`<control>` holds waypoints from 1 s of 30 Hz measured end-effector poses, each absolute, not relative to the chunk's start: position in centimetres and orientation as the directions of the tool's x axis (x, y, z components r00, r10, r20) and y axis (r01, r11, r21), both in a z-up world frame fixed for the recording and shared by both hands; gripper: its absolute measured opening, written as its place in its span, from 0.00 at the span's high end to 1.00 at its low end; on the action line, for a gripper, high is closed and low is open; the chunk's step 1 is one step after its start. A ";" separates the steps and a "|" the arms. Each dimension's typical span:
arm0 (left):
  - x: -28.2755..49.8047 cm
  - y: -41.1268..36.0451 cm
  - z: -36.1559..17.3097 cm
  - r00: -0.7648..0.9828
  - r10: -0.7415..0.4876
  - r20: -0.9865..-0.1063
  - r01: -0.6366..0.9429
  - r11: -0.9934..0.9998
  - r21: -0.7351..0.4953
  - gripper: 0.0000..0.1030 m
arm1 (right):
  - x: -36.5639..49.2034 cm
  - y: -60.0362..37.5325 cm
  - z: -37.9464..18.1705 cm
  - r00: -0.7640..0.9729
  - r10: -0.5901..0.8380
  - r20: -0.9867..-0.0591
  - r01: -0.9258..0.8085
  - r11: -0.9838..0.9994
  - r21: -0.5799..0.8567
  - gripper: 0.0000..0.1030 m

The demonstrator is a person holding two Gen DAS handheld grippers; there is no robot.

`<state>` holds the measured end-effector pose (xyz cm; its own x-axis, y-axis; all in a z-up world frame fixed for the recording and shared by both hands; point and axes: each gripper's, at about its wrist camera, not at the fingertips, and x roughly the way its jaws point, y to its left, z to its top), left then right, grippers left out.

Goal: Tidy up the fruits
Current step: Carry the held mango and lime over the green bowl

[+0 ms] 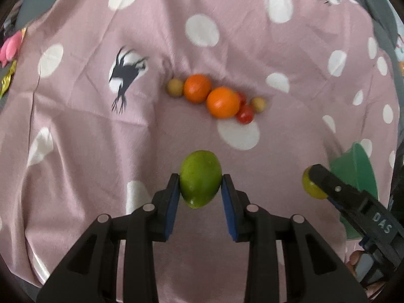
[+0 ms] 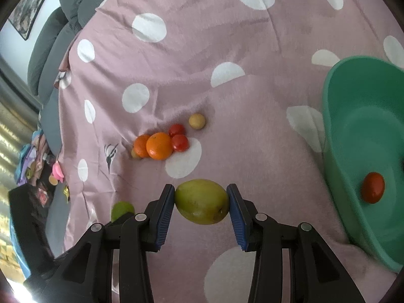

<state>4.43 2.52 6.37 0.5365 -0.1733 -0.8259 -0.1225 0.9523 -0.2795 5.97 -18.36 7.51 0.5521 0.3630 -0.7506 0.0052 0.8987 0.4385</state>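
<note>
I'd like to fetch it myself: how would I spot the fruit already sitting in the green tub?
Find the pink polka-dot cloth, then the green plastic tub resting on it, off to one side of the fruit pile. Inside, on the tub's floor, lies one small red tomato. It is the tub's only visible fruit; the other tomatoes lie out on the cloth beside the oranges.

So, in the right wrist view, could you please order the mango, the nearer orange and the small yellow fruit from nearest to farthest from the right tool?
1. mango: between the right tool's pads.
2. nearer orange: up-left, in the cluster.
3. small yellow fruit: beyond the cluster, upper side.
</note>
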 end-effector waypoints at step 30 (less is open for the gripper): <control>3.7 -6.8 13.9 0.667 -0.314 -0.676 0.161 0.946 -0.281 0.68 | 2.1 -25.0 13.6 0.764 0.260 -0.591 0.048 0.890 0.454 0.57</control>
